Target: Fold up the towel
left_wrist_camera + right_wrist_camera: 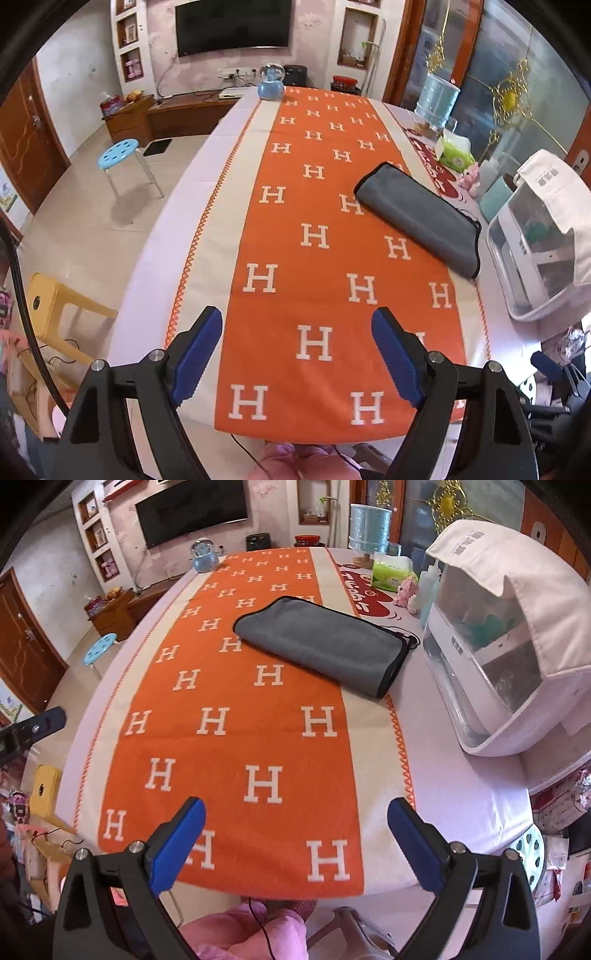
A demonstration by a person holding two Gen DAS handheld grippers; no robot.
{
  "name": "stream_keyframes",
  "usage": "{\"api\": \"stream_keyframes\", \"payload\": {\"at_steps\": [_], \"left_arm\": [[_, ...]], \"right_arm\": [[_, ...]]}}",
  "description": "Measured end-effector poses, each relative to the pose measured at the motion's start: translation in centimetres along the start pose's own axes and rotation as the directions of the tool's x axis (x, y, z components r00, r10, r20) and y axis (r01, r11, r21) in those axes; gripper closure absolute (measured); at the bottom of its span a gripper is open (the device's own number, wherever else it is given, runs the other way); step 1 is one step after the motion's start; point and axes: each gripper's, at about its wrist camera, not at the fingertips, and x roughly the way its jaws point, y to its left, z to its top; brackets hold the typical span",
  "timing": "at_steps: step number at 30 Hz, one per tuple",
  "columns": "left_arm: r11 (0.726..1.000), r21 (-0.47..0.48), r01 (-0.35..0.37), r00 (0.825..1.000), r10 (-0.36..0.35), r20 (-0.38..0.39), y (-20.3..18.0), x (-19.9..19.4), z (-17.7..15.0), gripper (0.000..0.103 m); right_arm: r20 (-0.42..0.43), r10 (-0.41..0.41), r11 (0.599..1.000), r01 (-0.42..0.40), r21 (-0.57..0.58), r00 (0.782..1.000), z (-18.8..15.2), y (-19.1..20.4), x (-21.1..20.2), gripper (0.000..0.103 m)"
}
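A grey towel (421,218) with a dark edge lies folded into a long strip on the right side of the orange runner (314,258) with white H letters. It also shows in the right wrist view (325,642), folded, near the runner's right border. My left gripper (297,356) is open and empty over the table's near edge, well short of the towel. My right gripper (295,843) is open and empty, also at the near edge. The left gripper's black body (33,729) shows at the far left of the right wrist view.
A white appliance (491,657) with a white cloth on top stands right of the towel. A green tissue pack (391,574), a bottle and a water jug (369,526) stand at the back right. A blue snow globe (271,83) is at the far end. Stools (120,153) stand left.
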Motion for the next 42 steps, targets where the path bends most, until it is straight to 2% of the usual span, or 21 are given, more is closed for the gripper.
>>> {"api": "stream_keyframes", "payload": {"at_steps": [7,12,19,22,24,26,38,42], "left_arm": [[0.999,0.035,-0.029,0.999,0.028,0.023,-2.5,-3.0,-0.7,0.021],[0.999,0.042,-0.033,0.998,0.031,0.059,-3.3,-5.6,-1.1,0.015],[0.998,0.038,-0.057,0.986,0.05,0.158,-3.9,-8.6,-1.0,0.01],[0.999,0.028,-0.028,0.98,0.022,0.197,-4.0,-9.4,-1.1,0.01],[0.999,0.036,-0.034,0.978,0.026,0.209,-4.2,-9.6,-1.2,0.008],[0.998,0.047,-0.046,0.974,0.034,0.224,-4.5,-9.8,-1.3,0.001],[0.997,0.05,-0.062,0.957,0.046,0.286,-4.1,-10.3,-1.6,0.001],[0.997,0.052,-0.061,0.958,0.044,0.284,-4.0,-10.3,-1.6,0.001]], "right_arm": [[-0.015,0.039,0.999,-0.039,0.006,0.999,0.2,-0.5,-3.4,0.001],[0.037,0.04,0.999,-0.04,-0.011,0.999,0.4,0.2,-6.0,0.001],[0.124,0.036,0.999,-0.035,-0.012,0.992,0.7,0.4,-8.7,0.0],[0.149,0.022,1.0,-0.023,0.002,0.989,0.7,0.4,-9.1,0.0],[0.153,0.011,1.0,-0.014,0.016,0.988,0.7,0.3,-9.1,0.0],[0.159,0.006,1.0,-0.01,0.028,0.987,0.8,0.2,-9.0,0.0],[0.236,-0.003,1.0,0.0,0.015,0.972,0.6,1.3,-9.7,0.0],[0.238,-0.005,1.0,0.002,0.011,0.971,0.6,1.6,-9.7,0.0]]}}
